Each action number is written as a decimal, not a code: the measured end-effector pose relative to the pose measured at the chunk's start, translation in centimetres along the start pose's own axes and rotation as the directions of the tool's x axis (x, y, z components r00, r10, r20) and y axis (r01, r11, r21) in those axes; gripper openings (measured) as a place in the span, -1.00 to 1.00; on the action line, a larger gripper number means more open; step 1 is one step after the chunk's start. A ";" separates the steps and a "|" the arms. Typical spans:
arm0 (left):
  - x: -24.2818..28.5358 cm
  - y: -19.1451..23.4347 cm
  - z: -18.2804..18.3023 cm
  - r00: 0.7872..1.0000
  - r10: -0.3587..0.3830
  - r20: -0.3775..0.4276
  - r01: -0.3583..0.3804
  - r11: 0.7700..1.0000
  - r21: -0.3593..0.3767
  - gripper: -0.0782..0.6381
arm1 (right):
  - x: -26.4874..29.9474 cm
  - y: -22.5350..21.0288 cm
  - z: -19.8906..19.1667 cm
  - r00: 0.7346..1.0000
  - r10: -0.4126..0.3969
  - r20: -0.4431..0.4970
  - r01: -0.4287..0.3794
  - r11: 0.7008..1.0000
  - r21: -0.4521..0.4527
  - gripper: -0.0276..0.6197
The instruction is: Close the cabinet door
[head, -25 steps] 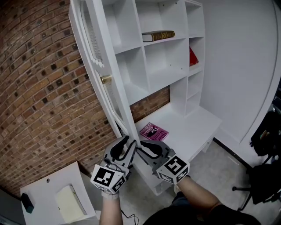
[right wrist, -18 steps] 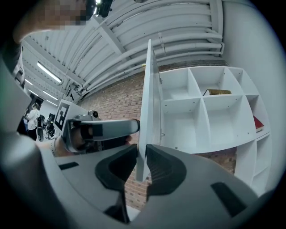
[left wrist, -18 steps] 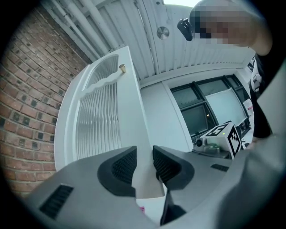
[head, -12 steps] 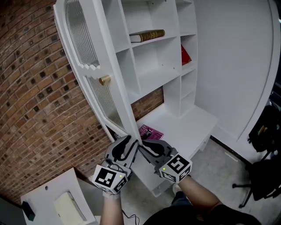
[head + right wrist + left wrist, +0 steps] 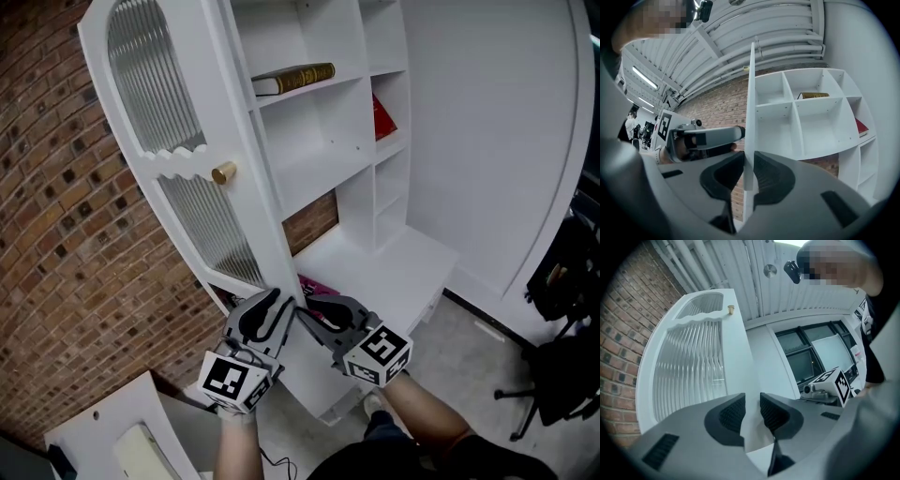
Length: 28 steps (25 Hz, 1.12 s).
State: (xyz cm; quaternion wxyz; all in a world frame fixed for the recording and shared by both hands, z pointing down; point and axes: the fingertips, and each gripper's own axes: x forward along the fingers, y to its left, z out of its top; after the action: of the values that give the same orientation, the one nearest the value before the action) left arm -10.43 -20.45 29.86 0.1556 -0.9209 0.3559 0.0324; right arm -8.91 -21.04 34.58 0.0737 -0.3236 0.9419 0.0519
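The white cabinet door (image 5: pixel 187 216) has ribbed glass panels and a brass knob (image 5: pixel 224 172). It stands open in front of the white shelf unit (image 5: pixel 323 159), with its knob-side edge running down to my grippers. My left gripper (image 5: pixel 278 302) is shut on the door's lower edge from the left. My right gripper (image 5: pixel 307 309) is shut on the same edge from the right. In the left gripper view the door's ribbed face (image 5: pixel 693 366) rises beyond the left gripper (image 5: pixel 752 411). In the right gripper view the door (image 5: pixel 751 93) shows edge-on between the pads of the right gripper (image 5: pixel 748 173).
A brown book (image 5: pixel 291 78) lies on an upper shelf and a red book (image 5: pixel 382 117) leans in a side cubby. A pink book (image 5: pixel 314 284) lies on the low ledge. A brick wall (image 5: pixel 56 262) is at the left, a white side table (image 5: pixel 112 441) at lower left, a dark chair (image 5: pixel 562 356) at the right.
The door has swung so its ribbed outer face, seen nearly edge-on a second ago, now shows broadly. Both grippers have stayed clamped on its lower edge.
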 end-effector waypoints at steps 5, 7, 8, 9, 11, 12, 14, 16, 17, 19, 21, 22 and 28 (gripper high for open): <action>2.3 0.7 -0.9 1.000 -0.007 -0.010 0.007 1.000 0.001 -0.50 | 0.2 -2.9 -0.2 1.000 -0.006 0.002 0.006 1.000 0.018 -0.69; 3.3 1.3 -1.5 1.000 0.003 -0.027 -0.003 1.000 0.002 -0.50 | 0.4 -4.2 -0.2 1.000 -0.004 0.004 0.004 0.999 0.034 -0.69; 3.7 1.6 -1.9 0.999 0.008 -0.036 -0.008 1.000 0.003 -0.50 | 0.5 -4.9 -0.3 1.000 -0.001 0.004 0.001 0.999 0.041 -0.68; 4.1 1.9 -2.2 0.999 0.011 -0.043 -0.011 1.000 0.005 -0.50 | 0.7 -5.5 -0.3 1.000 0.002 0.004 -0.002 0.999 0.045 -0.68; 4.9 2.5 -2.7 0.999 0.015 -0.051 -0.015 1.000 0.004 -0.50 | 1.0 -6.8 -0.4 1.000 0.009 0.004 -0.009 0.999 0.049 -0.68; 5.3 2.8 -2.8 0.999 0.017 -0.052 -0.017 1.000 0.004 -0.50 | 1.1 -7.3 -0.5 1.000 0.013 0.006 -0.014 0.999 0.051 -0.68; 6.0 3.3 -3.1 0.998 0.019 -0.052 -0.019 1.000 0.008 -0.50 | 1.5 -8.4 -0.6 1.000 0.023 0.013 -0.023 0.998 0.055 -0.67; 6.8 4.0 -3.5 0.998 0.022 -0.056 -0.021 1.000 0.013 -0.50 | 2.0 -9.6 -0.7 0.999 0.031 0.018 -0.032 0.998 0.059 -0.66; 7.2 4.4 -3.8 0.998 0.027 -0.061 -0.026 1.000 0.013 -0.50 | 2.2 -10.1 -0.7 0.999 0.036 0.020 -0.037 0.997 0.060 -0.66; 8.0 5.2 -4.3 0.997 0.039 -0.069 -0.039 0.999 0.010 -0.50 | 2.7 -11.3 -0.8 0.999 0.048 0.022 -0.049 0.997 0.063 -0.66; 8.6 6.0 -4.7 0.996 0.052 -0.077 -0.051 0.999 0.010 -0.50 | 3.3 -12.3 -0.9 0.998 0.061 0.025 -0.063 0.996 0.065 -0.66; 8.8 6.3 -5.0 0.995 0.058 -0.081 -0.057 0.998 0.012 -0.50 | 3.6 -12.7 -1.0 0.997 0.066 0.026 -0.068 0.996 0.066 -0.66; 10.4 8.5 -6.2 0.990 0.099 -0.105 -0.096 0.995 0.030 -0.50 | 5.6 -15.6 -1.4 0.994 0.102 0.029 -0.104 0.991 0.079 -0.64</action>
State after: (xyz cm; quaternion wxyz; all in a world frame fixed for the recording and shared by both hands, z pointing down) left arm -8.68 -34.97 31.74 0.1461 -0.9009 0.4086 -0.0135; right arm -3.80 -36.84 34.24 0.0957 -0.2707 0.9576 0.0217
